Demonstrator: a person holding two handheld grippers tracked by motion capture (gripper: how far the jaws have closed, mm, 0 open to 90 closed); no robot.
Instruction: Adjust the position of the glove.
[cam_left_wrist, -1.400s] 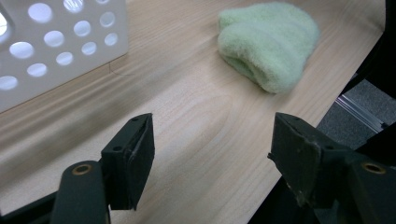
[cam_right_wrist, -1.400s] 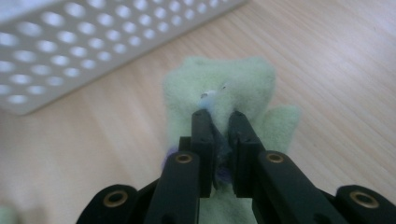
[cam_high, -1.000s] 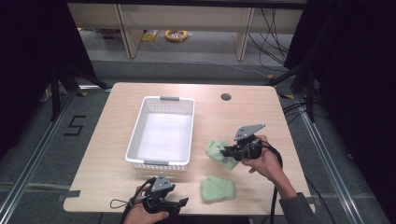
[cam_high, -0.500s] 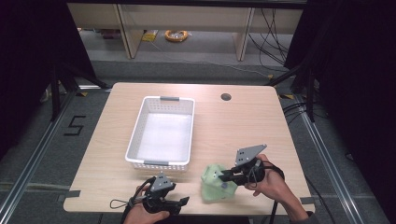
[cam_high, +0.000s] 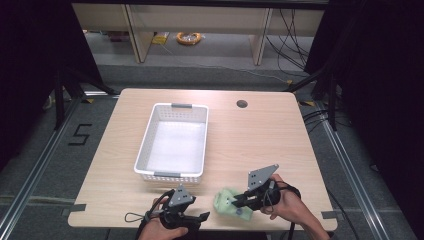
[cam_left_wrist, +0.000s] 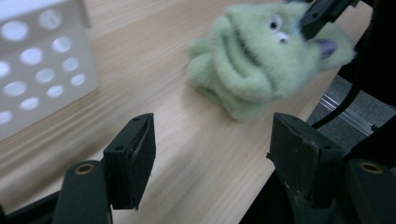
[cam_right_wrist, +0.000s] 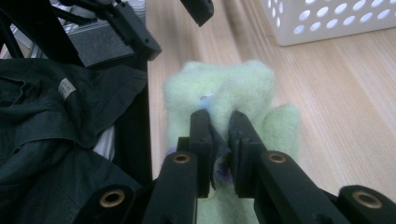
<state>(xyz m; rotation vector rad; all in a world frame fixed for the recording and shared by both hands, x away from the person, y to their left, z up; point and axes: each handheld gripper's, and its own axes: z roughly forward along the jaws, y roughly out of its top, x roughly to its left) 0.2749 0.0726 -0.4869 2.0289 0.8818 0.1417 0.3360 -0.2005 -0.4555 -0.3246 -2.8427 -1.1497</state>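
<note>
A green plush toy (cam_high: 224, 201) (cam_left_wrist: 252, 60) with small eyes lies bunched near the table's front edge, right of centre. My right gripper (cam_high: 235, 202) (cam_right_wrist: 219, 116) is shut on a bluish-purple bit of the plush (cam_right_wrist: 219, 84), its jaws almost together. My left gripper (cam_high: 201, 219) (cam_left_wrist: 212, 140) hovers just left of the toy at the front edge. Its jaws stand open with nothing between them. A white perforated basket (cam_high: 145, 145) (cam_left_wrist: 42, 56) (cam_right_wrist: 327, 18) sits behind the left gripper with nothing in it.
The table's front edge (cam_high: 210, 227) runs right under both grippers. A round cable hole (cam_high: 242, 104) sits at the table's far right. Bare wood lies right of the basket. Dark clothing (cam_right_wrist: 46, 116) hangs beside the table edge in the right gripper view.
My right gripper has carried the green plush toward the front edge and down, onto the spot where a second green piece lay. The left gripper has stayed put.
</note>
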